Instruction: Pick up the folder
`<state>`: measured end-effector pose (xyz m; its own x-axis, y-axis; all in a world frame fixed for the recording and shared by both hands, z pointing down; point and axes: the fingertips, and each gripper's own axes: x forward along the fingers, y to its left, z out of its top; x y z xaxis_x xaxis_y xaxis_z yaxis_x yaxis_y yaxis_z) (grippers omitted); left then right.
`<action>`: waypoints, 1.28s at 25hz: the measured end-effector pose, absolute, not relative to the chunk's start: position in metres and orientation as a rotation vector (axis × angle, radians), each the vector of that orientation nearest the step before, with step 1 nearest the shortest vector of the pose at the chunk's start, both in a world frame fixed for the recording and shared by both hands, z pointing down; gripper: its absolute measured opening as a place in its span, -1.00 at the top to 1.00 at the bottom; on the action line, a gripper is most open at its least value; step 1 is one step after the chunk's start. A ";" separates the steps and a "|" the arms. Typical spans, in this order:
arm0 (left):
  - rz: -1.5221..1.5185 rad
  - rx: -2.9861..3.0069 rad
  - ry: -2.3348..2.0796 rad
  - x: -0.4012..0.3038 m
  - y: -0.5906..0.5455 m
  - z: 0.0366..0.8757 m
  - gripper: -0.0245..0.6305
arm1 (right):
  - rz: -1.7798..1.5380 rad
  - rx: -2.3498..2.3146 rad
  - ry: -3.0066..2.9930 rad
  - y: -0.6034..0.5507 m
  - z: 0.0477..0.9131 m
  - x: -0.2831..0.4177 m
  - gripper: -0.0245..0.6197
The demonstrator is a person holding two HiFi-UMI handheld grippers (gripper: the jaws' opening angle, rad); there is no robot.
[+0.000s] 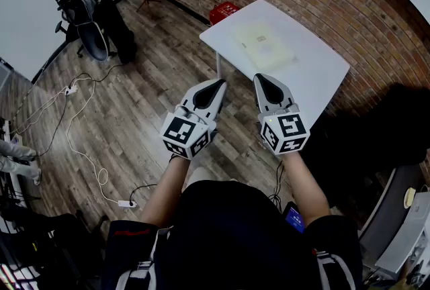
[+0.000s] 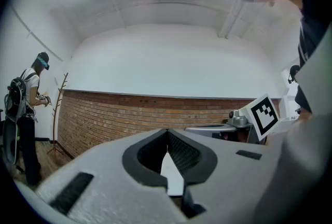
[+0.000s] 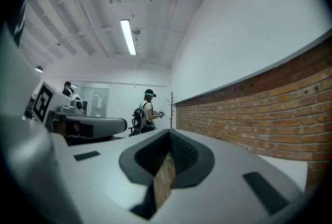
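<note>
Pale folder [image 1: 263,45] on table [image 1: 316,74], ahead of right hand-held gripper [image 1: 260,78]

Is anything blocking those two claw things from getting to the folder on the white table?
Nothing visible does. The folder lies flat and alone on the white table. The left gripper and the right gripper, both shut and empty, point toward it with only open air between.
</note>
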<state>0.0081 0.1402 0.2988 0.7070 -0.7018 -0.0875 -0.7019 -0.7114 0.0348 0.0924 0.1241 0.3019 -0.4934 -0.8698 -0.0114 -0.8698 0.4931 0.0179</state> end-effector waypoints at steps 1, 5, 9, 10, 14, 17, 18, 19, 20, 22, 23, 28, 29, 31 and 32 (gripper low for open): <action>0.151 -2.904 1.195 0.008 0.141 0.299 0.87 | 0.023 -1.578 2.706 0.125 0.302 0.093 0.84; 0.156 -2.909 1.208 0.008 0.142 0.299 0.87 | -0.043 -1.555 2.679 0.126 0.302 0.098 0.84; 0.150 -2.906 1.217 0.011 0.144 0.297 0.87 | -0.058 -1.558 2.689 0.126 0.304 0.101 0.84; 0.154 -2.908 1.224 0.011 0.145 0.297 0.87 | -0.062 -1.550 2.695 0.127 0.305 0.100 0.84; 0.141 -2.907 1.242 0.013 0.148 0.301 0.87 | -0.052 -1.542 2.718 0.124 0.307 0.101 0.84; 0.129 -2.906 1.252 0.010 0.147 0.303 0.87 | -0.055 -1.540 2.711 0.119 0.306 0.101 0.84; 0.128 -2.906 1.258 0.009 0.146 0.304 0.87 | -0.057 -1.536 2.711 0.118 0.306 0.101 0.84; 0.128 -2.907 1.262 0.008 0.144 0.305 0.87 | -0.057 -1.535 2.710 0.117 0.306 0.100 0.84; 0.129 -2.907 1.266 0.008 0.143 0.305 0.87 | -0.056 -1.536 2.711 0.115 0.306 0.100 0.84; 0.134 -2.905 1.271 0.007 0.137 0.304 0.87 | -0.051 -1.536 2.715 0.110 0.306 0.099 0.84; 0.138 -2.904 1.274 0.006 0.133 0.304 0.87 | -0.045 -1.536 2.718 0.106 0.305 0.097 0.84; 0.150 -2.908 1.290 0.000 0.107 0.304 0.87 | -0.036 -1.537 2.729 0.081 0.303 0.092 0.84; 0.152 -2.911 1.293 -0.001 0.102 0.304 0.87 | -0.037 -1.540 2.730 0.076 0.303 0.091 0.84; 0.155 -2.914 1.300 -0.003 0.091 0.304 0.87 | -0.027 -1.544 2.735 0.067 0.303 0.090 0.84; 0.158 -2.915 1.304 -0.004 0.086 0.304 0.87 | -0.024 -1.543 2.737 0.062 0.303 0.089 0.84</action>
